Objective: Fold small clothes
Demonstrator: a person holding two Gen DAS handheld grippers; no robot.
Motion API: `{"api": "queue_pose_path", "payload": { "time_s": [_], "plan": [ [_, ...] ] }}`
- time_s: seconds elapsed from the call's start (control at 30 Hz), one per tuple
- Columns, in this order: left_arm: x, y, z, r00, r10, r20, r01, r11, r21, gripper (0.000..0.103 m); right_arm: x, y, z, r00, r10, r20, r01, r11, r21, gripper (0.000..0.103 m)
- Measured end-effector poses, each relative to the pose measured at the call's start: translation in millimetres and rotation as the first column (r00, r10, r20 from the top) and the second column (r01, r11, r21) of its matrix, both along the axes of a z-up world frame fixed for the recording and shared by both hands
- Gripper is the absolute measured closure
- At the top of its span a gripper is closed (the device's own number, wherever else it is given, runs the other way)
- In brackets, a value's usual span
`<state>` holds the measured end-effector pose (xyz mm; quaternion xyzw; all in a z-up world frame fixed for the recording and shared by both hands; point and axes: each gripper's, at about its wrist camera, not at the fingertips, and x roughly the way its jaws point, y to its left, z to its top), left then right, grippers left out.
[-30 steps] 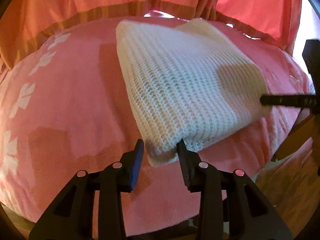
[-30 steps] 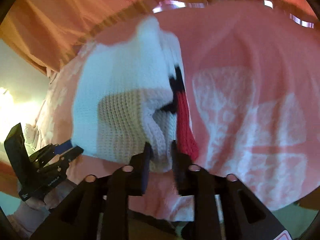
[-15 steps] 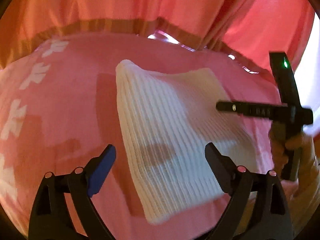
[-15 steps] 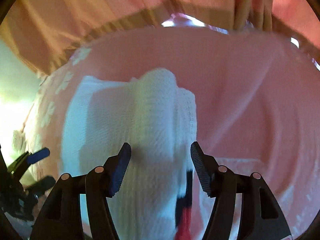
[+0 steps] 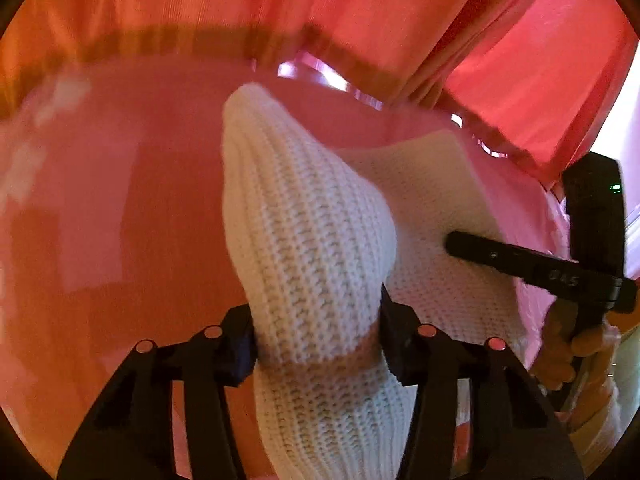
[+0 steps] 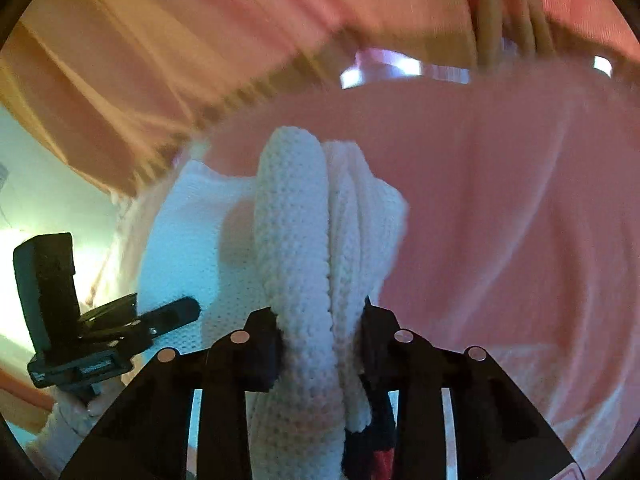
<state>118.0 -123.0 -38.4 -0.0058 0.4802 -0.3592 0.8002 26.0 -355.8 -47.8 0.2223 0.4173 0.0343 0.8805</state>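
Jaws on both grippers are closing on bunched folds of the white ribbed knit garment: left gripper and right gripper each pinch a near corner. Its long ridge runs away from them over the pink towel-covered bench. Only the right view shows a red-and-black patch, perhaps trim.

The knitted garment is cream-white with a ribbed stitch, and in the right wrist view it shows a small patch of black and red at its lower edge. It lies on a pink towel with pale, blurred motifs. Behind hangs a coral-red curtain with a brownish band.
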Motion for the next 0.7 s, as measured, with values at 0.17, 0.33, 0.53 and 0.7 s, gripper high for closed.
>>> {"api": "queue_pose_path", "payload": {
  "time_s": [0.17, 0.33, 0.53, 0.7],
  "plan": [
    [2, -26, 2, 0.988, 0.039, 0.150, -0.060, 0.989, 0.137, 0.047, 20, -2, -23, 0.989, -0.076, -0.126, 0.060, 0.990, -0.128, 0.066],
    [-10, -42, 6, 0.951, 0.042, 0.306, -0.120, 0.962, 0.243, 0.042, 4, 5, 3, 0.996, -0.083, -0.028, 0.077, 0.980, -0.184, 0.059],
    [-18, -36, 17, 0.945, 0.045, 0.323, -0.127, 0.963, 0.237, 0.038, 14, 2, -3, 0.995, -0.077, -0.063, 0.067, 0.987, -0.148, 0.059],
    [-23, -32, 17, 0.949, 0.040, 0.313, -0.120, 0.963, 0.242, 0.037, 34, 9, -4, 0.995, -0.071, -0.073, 0.060, 0.989, -0.137, 0.062]
  ]
}}
